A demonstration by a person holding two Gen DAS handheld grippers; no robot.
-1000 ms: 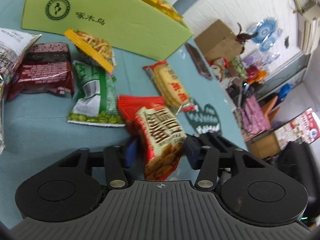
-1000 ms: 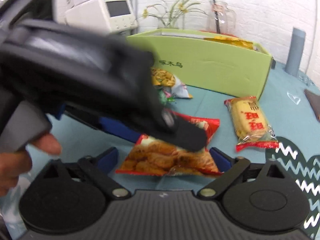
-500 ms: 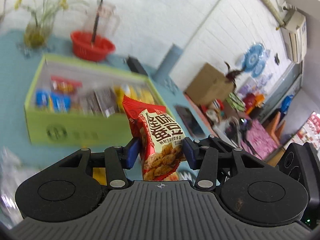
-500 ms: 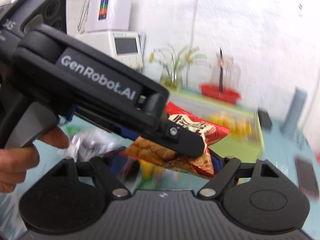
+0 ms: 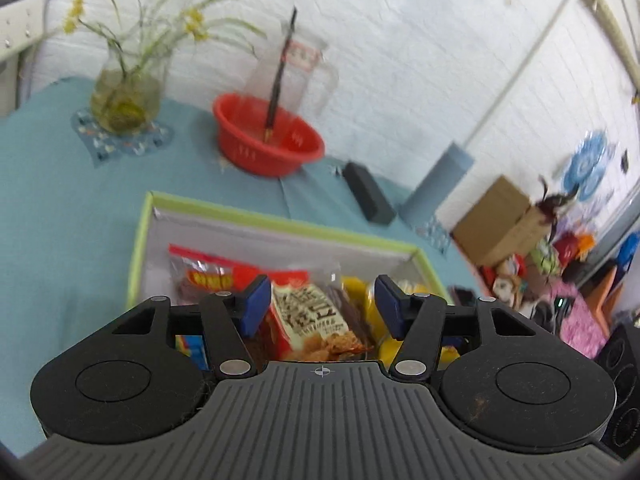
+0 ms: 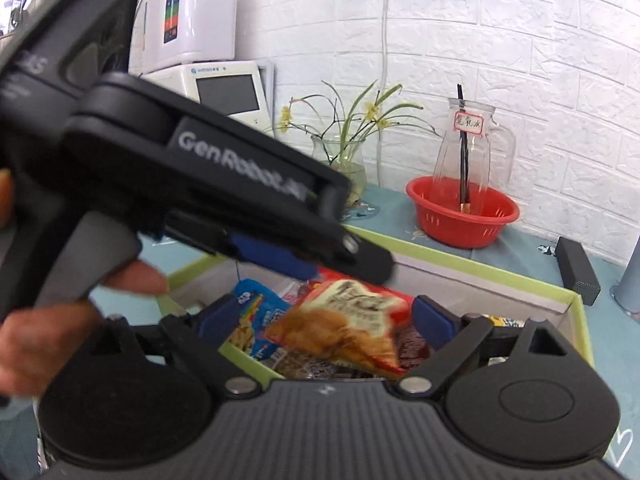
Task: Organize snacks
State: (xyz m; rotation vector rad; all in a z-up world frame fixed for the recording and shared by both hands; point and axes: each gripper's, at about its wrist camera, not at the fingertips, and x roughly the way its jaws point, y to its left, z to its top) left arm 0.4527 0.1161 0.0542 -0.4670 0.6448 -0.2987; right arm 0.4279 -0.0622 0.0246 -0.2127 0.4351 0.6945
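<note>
My left gripper (image 5: 320,306) is open above the green box (image 5: 138,240). The red snack bag (image 5: 310,320) with fried bites printed on it lies below and between its fingers, on the other snacks in the box. In the right wrist view the same red bag (image 6: 344,322) lies in the green box (image 6: 520,274) under the tip of the left gripper (image 6: 352,256). My right gripper (image 6: 326,318) is open and empty, just in front of the box.
A red basket (image 5: 268,144) with a glass jug, a vase of flowers (image 5: 124,96), a black block (image 5: 368,194) and a blue cylinder (image 5: 440,184) stand on the teal cloth behind the box. White machines (image 6: 200,40) stand at the far left.
My left gripper carried the red bag from the table up over the green box, then opened. The bag now lies in the box. My right gripper followed toward the box, staying open.
</note>
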